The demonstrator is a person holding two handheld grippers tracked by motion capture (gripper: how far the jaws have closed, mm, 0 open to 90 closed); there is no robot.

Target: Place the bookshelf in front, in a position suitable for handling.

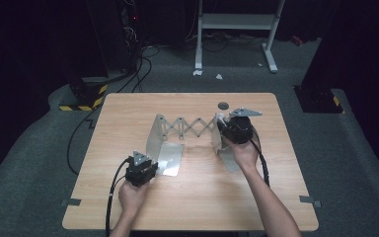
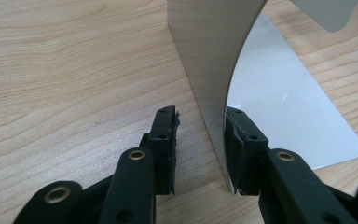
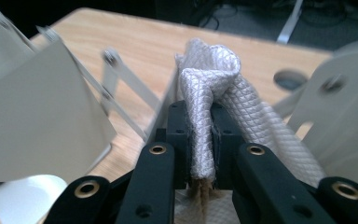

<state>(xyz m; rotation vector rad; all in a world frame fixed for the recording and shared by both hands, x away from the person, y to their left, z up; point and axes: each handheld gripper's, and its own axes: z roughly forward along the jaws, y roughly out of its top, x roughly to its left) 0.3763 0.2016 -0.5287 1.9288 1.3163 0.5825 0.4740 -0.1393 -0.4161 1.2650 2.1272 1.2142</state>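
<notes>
A metal folding rack [image 1: 187, 126] with a scissor lattice stands mid-table between two upright end plates with flat feet. My left gripper [image 1: 152, 163] is at the left end plate [image 1: 154, 137]. In the left gripper view the jaws [image 2: 200, 112] stand open astride that upright plate [image 2: 209, 46]; the right pad lies against it and a gap shows at the left pad. My right gripper [image 1: 225, 126] is raised at the rack's right end, shut on a white quilted cloth [image 1: 220, 118]. In the right gripper view the pads [image 3: 198, 107] pinch a fold of the cloth [image 3: 209, 79], which bunches above them.
The wooden table [image 1: 128, 113] has a round cable hole [image 1: 222, 105] behind the rack. The rack's flat feet [image 1: 170, 159] lie toward the person. On the floor beyond stand a white desk frame [image 1: 237, 22] and cables. Cables trail from both grippers.
</notes>
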